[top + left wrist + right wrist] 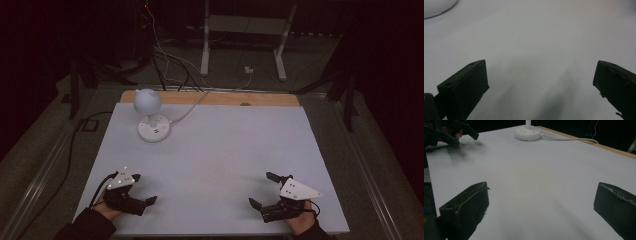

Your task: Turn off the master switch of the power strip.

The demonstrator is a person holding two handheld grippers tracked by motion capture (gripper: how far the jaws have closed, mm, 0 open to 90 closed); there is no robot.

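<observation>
Item: small white desk lamp with a round globe head and a flat disc base (150, 116), standing upright at the far left of the bench; its base also shows in the right gripper view (528, 132) and as a white rim at the top-left corner of the left gripper view (436, 7).
Support: wooden bench covered by a pale grey-white sheet (215, 150); bare wood shows along the far edge.
Left gripper (143, 189): low over the near left of the bench, well apart from the lamp; fingers spread wide, nothing between them.
Right gripper (264, 189): low over the near right of the bench, farther still from the lamp; fingers (466, 205) spread wide, holding nothing.
Step in hand: by my reading, the start position; both grippers idle at the near edge and the lamp untouched.
Next move: likely a forward reach by the left gripper, being the nearer one, toward the lamp's base or thin stem; the spread fingers would need to line up either side of the part chosen before closing.
Other things: white cord (192, 107) running from the lamp base off the far edge; white frame legs (240, 45) and loose cables on the floor beyond.
Obstructions: none on the sheet between grippers and lamp; the cord trails away from the approach side.
Risk: the lamp looks top-heavy and may tip if pushed at the globe.
</observation>
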